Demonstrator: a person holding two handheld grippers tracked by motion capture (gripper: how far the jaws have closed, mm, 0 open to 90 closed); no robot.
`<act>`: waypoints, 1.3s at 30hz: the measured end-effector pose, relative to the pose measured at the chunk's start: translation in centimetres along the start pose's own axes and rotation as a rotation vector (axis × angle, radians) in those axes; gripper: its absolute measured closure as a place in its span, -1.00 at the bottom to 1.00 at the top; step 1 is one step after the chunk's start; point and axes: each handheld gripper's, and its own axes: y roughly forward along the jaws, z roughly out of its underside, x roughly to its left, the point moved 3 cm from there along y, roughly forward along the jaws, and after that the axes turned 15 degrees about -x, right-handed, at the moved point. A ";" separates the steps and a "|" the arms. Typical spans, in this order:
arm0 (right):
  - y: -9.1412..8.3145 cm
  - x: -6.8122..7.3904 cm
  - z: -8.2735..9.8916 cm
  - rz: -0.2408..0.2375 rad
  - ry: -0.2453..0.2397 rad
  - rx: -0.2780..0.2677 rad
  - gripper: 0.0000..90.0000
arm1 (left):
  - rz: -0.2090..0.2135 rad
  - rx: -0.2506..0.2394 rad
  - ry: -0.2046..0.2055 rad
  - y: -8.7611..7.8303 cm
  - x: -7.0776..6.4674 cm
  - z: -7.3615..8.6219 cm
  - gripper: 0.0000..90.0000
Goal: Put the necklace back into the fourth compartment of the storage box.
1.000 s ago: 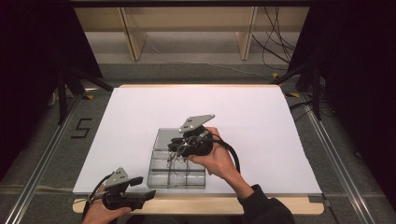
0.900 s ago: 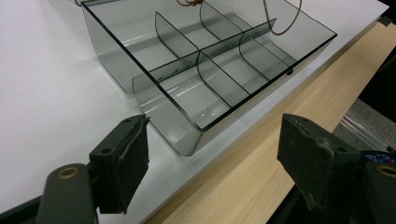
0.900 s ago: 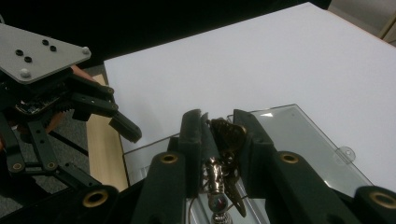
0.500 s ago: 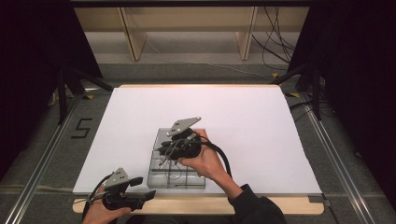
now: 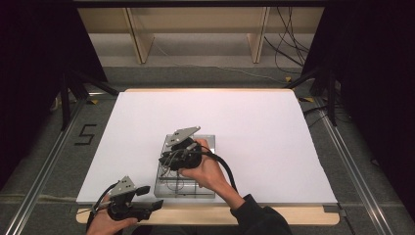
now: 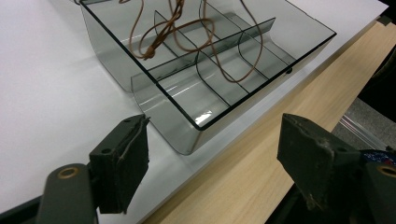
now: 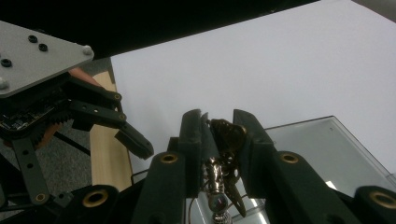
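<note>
Right claw [image 7: 219,140] is gripping a small brass-coloured pendant [image 7: 229,135], jaws clamped on it, sitting lower centre of the right gripper view. In the high view the same claw [image 5: 169,164] is hovering over the clear divided tray [image 5: 208,142], lower centre of the frame, at the near edge of the white tabletop [image 5: 254,127]. A thin brown cord [image 6: 187,32] is draping in loops across the tray's [image 6: 154,116] dividers in the upper half of the left gripper view (probably the pendant's own cord, though I can't trace the join).

Left claw [image 6: 212,154] is standing wide open with nothing between the jaws, parked at the lower left of the high view [image 5: 149,198] over the wooden edge, just beside the tray's near corner.

My read: the step is placing the necklace into one compartment. To do it well:
- be lowering the pendant straight down into a single cell, not across a divider
- be keeping the grip firm until the pendant is resting on the tray floor
- be feeding the cord in after it so the loops aren't straddling walls
- left claw could be steadying the tray rim, since the light tray may slide if the cord is snagging.
</note>
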 end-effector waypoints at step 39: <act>1.9 1.9 4.6 -0.122 0.055 0.134 0.65 | -0.001 -0.005 0.000 0.1 -0.1 0.1 -0.47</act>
